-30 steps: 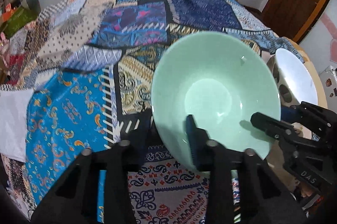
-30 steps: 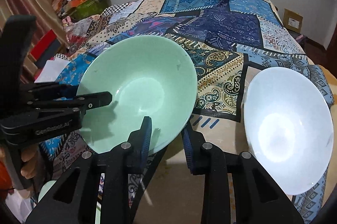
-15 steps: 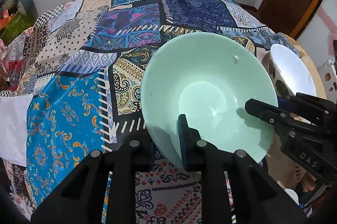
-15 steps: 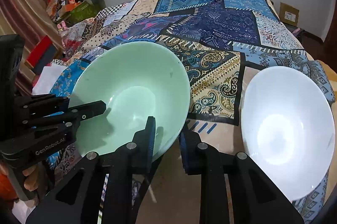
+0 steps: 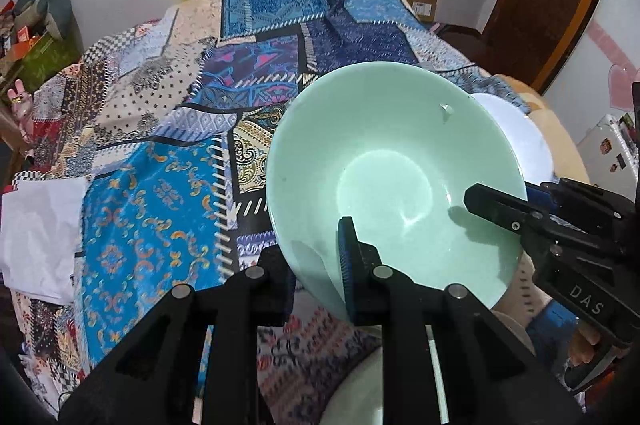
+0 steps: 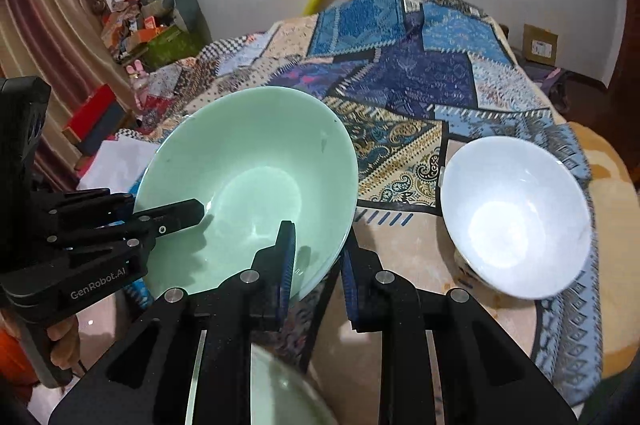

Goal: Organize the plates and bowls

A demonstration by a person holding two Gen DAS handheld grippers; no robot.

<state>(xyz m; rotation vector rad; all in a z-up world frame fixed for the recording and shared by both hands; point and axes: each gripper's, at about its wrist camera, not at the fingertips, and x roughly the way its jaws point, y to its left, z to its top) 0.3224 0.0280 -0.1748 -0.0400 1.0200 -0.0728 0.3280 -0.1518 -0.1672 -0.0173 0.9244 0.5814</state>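
Note:
A mint green bowl (image 5: 396, 181) is held up over the patchwork tablecloth by both grippers. My left gripper (image 5: 316, 265) is shut on its near-left rim, one finger inside and one outside. My right gripper (image 6: 316, 257) is shut on its near-right rim the same way; it also shows in the left wrist view (image 5: 520, 213). The bowl shows in the right wrist view (image 6: 248, 185), with the left gripper (image 6: 176, 213) at its left. A white bowl (image 6: 516, 217) sits on the table to the right, partly hidden behind the green bowl in the left wrist view (image 5: 520, 137).
Another pale green dish (image 6: 280, 393) lies below the right gripper at the near edge. A patchwork tablecloth (image 5: 160, 165) covers the round table. White paper (image 5: 36, 229) lies at the left edge. Clutter (image 6: 148, 25) stands by the far left wall.
Both grippers have lifted the green bowl and pulled it nearer, away from the table; the white bowl now looks smaller and farther away. Both grips are unchanged.

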